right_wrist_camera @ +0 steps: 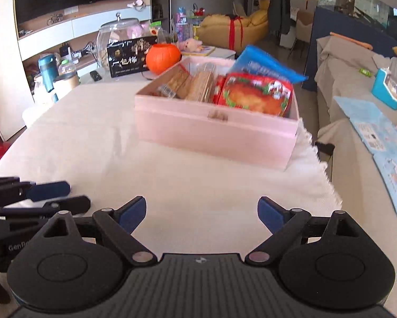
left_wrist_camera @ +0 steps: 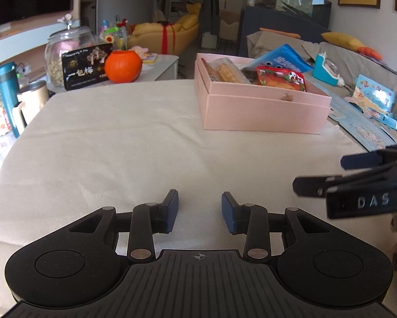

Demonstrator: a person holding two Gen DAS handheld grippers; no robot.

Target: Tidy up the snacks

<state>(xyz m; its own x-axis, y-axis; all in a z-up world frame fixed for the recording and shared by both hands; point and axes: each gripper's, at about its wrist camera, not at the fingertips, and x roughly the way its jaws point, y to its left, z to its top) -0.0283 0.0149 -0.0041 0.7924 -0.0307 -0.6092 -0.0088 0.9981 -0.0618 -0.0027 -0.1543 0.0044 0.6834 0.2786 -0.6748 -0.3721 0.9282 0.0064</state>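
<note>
A pink box (left_wrist_camera: pixel 264 114) stands on the white tablecloth (left_wrist_camera: pixel 119 145) and holds several snack packs: a red pack (left_wrist_camera: pixel 280 79), a blue bag (left_wrist_camera: pixel 283 58) and clear-wrapped biscuits (left_wrist_camera: pixel 224 71). In the right wrist view the pink box (right_wrist_camera: pixel 211 135) shows the red pack (right_wrist_camera: pixel 256 95), the blue bag (right_wrist_camera: pixel 264 63) and the biscuits (right_wrist_camera: pixel 198 84). My left gripper (left_wrist_camera: pixel 200 209) is open and empty, low over the cloth, well short of the box. My right gripper (right_wrist_camera: pixel 201 212) is open and empty, also short of the box. Each gripper shows at the edge of the other's view.
Beyond the table's far edge are an orange pumpkin pot (left_wrist_camera: pixel 123 66), a black snack box (left_wrist_camera: pixel 85 67), a glass jar (left_wrist_camera: pixel 66 50) and a teal bottle (left_wrist_camera: pixel 7 90). A sofa (left_wrist_camera: pixel 370 79) with blue paper items lies to the right.
</note>
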